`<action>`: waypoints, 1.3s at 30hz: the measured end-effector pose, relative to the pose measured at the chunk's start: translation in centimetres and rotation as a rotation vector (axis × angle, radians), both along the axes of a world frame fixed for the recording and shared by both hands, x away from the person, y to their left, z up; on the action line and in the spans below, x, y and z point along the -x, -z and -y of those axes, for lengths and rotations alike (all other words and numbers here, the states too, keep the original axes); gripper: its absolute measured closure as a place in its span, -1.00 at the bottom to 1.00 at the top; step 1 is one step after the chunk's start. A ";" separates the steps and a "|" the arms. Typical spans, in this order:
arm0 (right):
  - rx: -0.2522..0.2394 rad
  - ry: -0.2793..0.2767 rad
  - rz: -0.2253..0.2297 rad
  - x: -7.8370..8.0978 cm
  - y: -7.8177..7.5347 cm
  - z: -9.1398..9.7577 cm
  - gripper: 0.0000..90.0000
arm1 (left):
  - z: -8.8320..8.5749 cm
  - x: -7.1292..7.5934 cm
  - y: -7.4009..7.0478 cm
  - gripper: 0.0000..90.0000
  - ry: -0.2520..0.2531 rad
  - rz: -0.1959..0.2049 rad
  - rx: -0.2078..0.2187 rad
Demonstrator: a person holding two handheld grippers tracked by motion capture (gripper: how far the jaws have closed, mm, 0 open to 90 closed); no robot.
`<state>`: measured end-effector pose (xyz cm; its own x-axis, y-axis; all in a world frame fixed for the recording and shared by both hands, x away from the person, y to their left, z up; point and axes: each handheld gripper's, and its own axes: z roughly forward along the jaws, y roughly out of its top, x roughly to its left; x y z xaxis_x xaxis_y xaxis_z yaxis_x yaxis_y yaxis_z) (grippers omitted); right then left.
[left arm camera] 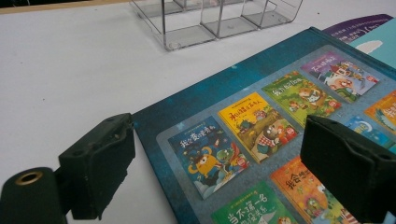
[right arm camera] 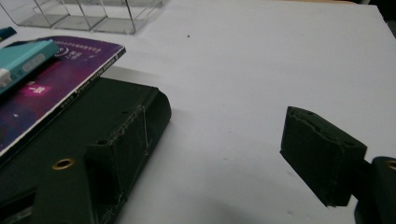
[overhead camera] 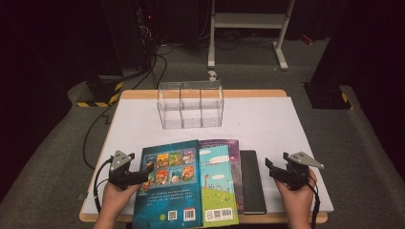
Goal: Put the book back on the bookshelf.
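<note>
Several overlapping books lie at the table's front. A dark teal book (overhead camera: 167,191) (left arm camera: 261,121) with cartoon covers printed on it is on top at the left. Beside it are a light teal book (overhead camera: 217,186) (right arm camera: 21,58), a purple book (overhead camera: 234,148) (right arm camera: 51,79) and a black book (overhead camera: 252,181) (right arm camera: 70,135) at the right. My left gripper (overhead camera: 143,172) (left arm camera: 219,140) is open and straddles the dark teal book's left edge without touching it. My right gripper (overhead camera: 271,171) (right arm camera: 219,135) is open, with one jaw over the black book and the other over bare table.
A clear acrylic organizer (overhead camera: 191,105) (left arm camera: 215,18) (right arm camera: 88,14) with three compartments stands at the back centre of the white table (overhead camera: 267,119). Bare white surface lies between it and the books. Cables (overhead camera: 95,129) and a white stand (overhead camera: 248,21) are on the floor beyond.
</note>
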<state>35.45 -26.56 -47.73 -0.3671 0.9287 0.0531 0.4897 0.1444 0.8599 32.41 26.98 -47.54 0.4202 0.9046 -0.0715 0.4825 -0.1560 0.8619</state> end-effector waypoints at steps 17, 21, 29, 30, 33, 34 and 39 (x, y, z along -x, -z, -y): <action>0.086 -0.009 0.018 0.1 0.4 -0.5 -0.50 | -1.6 0.2 0.9 -0.78 -0.018 -0.117 0.081; 0.081 -0.021 0.023 0.1 0.3 -0.9 -0.48 | -2.3 1.2 1.4 -0.77 -0.035 -0.141 0.094; 0.033 -0.046 -0.025 0.4 -0.1 -3.4 -0.50 | -2.2 3.4 2.5 -0.75 -0.029 -0.215 0.072; 0.035 -0.053 -0.020 0.5 -0.2 -3.6 -0.50 | -2.1 3.5 2.6 -0.76 -0.031 -0.221 0.074; 0.030 -0.074 -0.012 0.7 -0.5 -4.2 -0.50 | -1.8 4.1 2.8 -0.75 -0.030 -0.236 0.056; 0.029 -0.084 -0.010 0.8 -0.6 -4.4 -0.50 | -1.7 4.3 2.9 -0.74 -0.024 -0.243 0.062; 0.061 -0.118 -0.002 1.5 -1.2 -5.4 -0.28 | -1.3 4.8 3.0 -0.72 -0.009 -0.247 0.076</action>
<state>33.90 -21.14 -46.52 -0.4740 0.8805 -0.0009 0.4680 0.2528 0.8468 27.62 28.24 -50.52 0.3732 0.8966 -0.2385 0.6807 -0.0900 0.7270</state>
